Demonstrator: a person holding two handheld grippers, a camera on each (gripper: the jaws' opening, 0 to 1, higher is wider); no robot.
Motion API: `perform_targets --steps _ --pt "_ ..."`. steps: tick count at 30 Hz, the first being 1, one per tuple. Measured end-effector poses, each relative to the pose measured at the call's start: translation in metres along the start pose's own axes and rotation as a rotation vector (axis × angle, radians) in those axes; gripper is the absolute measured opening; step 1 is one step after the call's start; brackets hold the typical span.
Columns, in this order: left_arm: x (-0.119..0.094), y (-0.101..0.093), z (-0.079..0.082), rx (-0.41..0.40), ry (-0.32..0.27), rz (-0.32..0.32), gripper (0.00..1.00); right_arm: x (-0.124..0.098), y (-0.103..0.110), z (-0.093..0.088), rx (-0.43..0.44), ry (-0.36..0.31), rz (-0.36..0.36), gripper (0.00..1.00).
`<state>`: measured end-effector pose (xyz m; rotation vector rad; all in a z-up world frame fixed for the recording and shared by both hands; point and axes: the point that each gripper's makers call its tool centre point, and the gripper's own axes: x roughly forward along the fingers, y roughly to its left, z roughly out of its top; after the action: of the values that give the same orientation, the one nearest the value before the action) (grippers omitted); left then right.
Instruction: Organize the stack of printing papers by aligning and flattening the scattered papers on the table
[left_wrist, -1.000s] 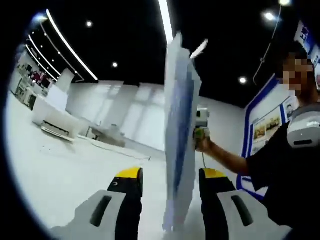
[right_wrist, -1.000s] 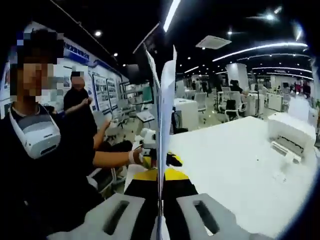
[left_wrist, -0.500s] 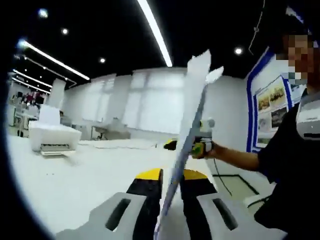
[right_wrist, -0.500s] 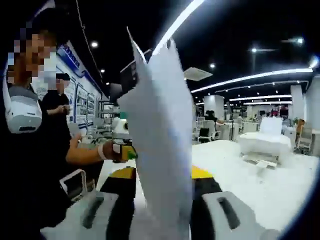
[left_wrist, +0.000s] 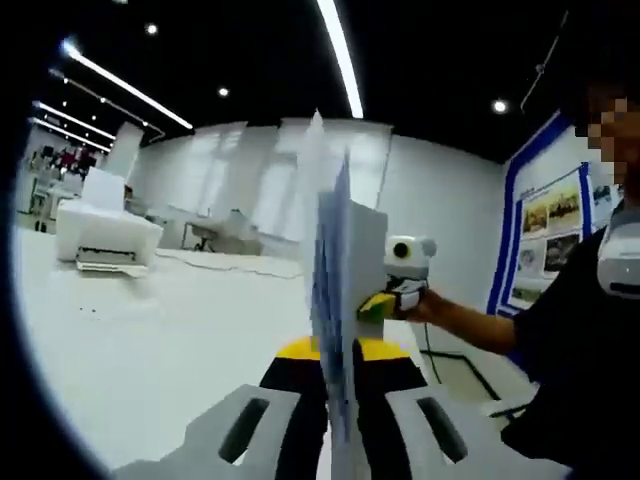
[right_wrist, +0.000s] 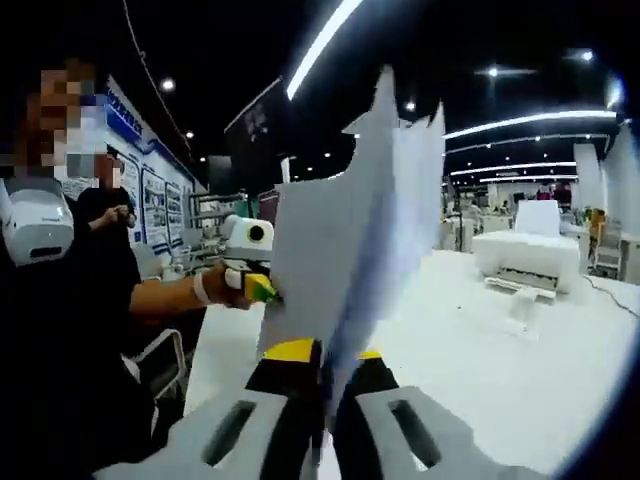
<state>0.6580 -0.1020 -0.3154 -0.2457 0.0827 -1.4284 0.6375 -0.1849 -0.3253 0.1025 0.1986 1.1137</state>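
A stack of white printing papers (left_wrist: 335, 290) stands upright and edge-on above the white table (left_wrist: 150, 350). My left gripper (left_wrist: 337, 352) is shut on its lower edge, yellow-tipped jaws pressed against both sides. The right gripper view shows the same papers (right_wrist: 350, 230) fanned slightly, leaning right, with uneven top corners. My right gripper (right_wrist: 328, 355) is shut on their bottom edge. Each gripper shows in the other's view, held by a hand: the right gripper (left_wrist: 400, 290) behind the sheets, the left gripper (right_wrist: 250, 270) at the papers' left edge.
A white printer (left_wrist: 100, 235) sits on the table far to the left; it shows as the printer (right_wrist: 525, 255) at the right in the right gripper view. The person (right_wrist: 60, 330) holding the grippers stands beside the table, with wall posters (left_wrist: 545, 235) behind and a second person (right_wrist: 110, 215) farther back.
My left jaws, wide apart around the papers a second ago, have closed on them. The stack has swung from tilted to nearly upright, and both views have shifted with the hands.
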Motion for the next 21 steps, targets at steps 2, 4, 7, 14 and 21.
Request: perform_targets --steps 2,4,7,14,21 --pt "-0.001 -0.003 0.006 0.02 -0.001 0.0 0.06 -0.003 0.004 0.01 0.01 0.001 0.003 0.0" --pt "-0.002 -0.007 0.015 0.023 -0.012 -0.011 0.07 -0.004 0.01 0.025 -0.059 -0.034 0.016 0.0" --pt "-0.003 -0.006 0.006 -0.018 -0.018 0.004 0.27 -0.002 0.021 0.021 -0.083 -0.077 0.059 0.17" --pt "0.002 -0.009 0.0 0.026 -0.003 -0.032 0.07 0.002 0.02 0.009 -0.057 0.024 0.063 0.0" --pt "0.006 -0.018 -0.004 0.044 -0.029 -0.065 0.06 -0.028 0.025 0.061 -0.143 -0.032 0.036 0.23"
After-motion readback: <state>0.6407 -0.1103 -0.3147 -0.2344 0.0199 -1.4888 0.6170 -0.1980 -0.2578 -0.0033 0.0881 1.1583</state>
